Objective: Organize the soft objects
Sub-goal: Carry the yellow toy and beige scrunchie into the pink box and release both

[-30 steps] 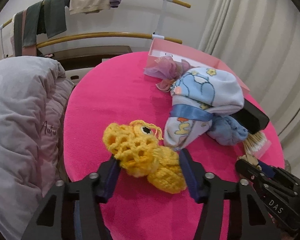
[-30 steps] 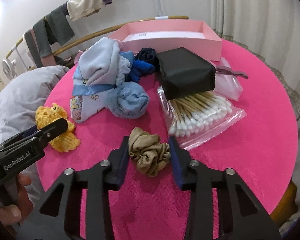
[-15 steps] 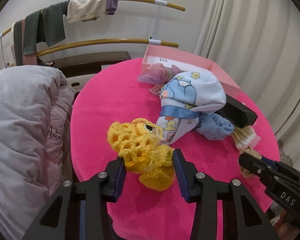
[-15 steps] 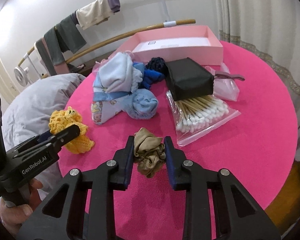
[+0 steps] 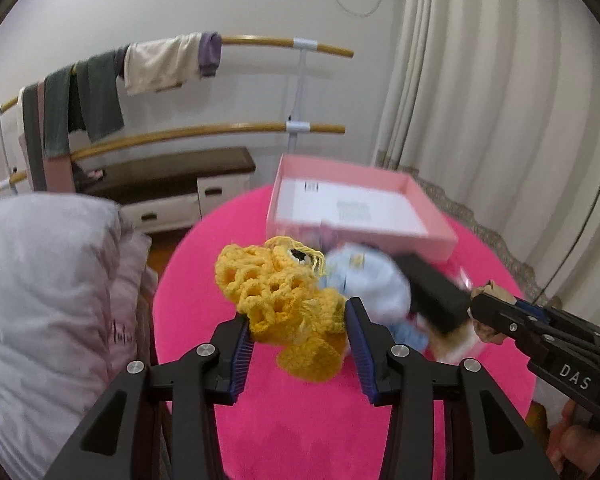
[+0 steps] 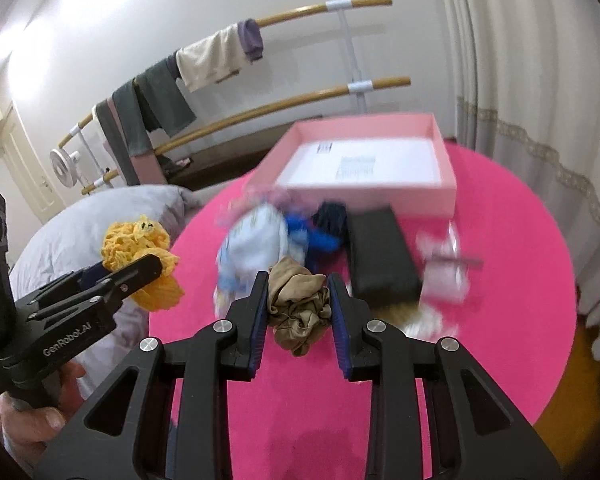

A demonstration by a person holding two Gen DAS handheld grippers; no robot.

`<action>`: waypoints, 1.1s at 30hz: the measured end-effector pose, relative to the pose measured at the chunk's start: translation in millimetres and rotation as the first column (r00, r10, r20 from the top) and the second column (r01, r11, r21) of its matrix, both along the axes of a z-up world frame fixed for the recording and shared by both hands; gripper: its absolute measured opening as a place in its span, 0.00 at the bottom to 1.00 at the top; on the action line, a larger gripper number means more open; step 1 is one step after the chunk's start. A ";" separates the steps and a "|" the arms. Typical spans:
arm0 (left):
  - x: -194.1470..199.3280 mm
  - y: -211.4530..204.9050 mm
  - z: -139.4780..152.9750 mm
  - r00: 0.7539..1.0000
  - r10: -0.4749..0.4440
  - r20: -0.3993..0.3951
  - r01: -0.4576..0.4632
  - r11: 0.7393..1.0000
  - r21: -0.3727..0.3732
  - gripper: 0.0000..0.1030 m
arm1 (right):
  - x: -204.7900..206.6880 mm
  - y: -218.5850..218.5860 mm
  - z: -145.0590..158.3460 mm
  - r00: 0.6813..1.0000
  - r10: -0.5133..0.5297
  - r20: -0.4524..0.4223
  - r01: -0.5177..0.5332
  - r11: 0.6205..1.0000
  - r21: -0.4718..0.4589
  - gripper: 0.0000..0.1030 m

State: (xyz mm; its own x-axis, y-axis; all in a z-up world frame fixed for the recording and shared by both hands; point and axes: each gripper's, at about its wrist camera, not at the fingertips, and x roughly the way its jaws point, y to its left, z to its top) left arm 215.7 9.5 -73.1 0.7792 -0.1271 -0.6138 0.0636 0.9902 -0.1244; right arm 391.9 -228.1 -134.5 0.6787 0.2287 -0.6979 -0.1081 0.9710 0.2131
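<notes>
Between left tool point(image 5: 298, 330) pads – crochet toy point(image 5: 288, 300), eye end up-left

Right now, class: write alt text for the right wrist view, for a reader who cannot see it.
The right gripper pinches a tan scrunchie above a pink table. At left, the left gripper holds a yellow crocheted toy; an open pink box sits behind.

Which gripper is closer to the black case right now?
Right. The right gripper, holding the tan scrunchie, hangs just beside the black case; the left gripper is farther left.
</notes>
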 end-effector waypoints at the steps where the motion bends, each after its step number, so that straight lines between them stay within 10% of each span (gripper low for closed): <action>1: 5.1 -1.2 7.3 1.000 0.001 0.014 -0.001 1.000 0.006 0.39 | 6.6 -1.3 4.8 1.000 0.000 0.008 0.000 1.000 -0.004 0.26; 17: 152.2 -47.0 48.4 0.997 -0.006 0.076 0.002 0.999 0.047 0.40 | 147.3 -45.3 38.9 0.998 -0.053 0.045 0.055 0.998 -0.042 0.26; 33: 381.1 -74.8 2.8 0.990 -0.044 -0.137 0.052 0.997 0.054 0.41 | 281.5 -74.6 -40.7 0.980 -0.076 -0.182 0.068 0.997 -0.047 0.27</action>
State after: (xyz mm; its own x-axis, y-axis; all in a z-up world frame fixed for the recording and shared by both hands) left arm 596.8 -65.3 -70.3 0.6818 -0.1240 -0.7210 0.0977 0.9921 -0.0782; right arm 673.4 -302.7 -175.1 0.5522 0.1531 -0.8196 -0.0002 0.9830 0.1835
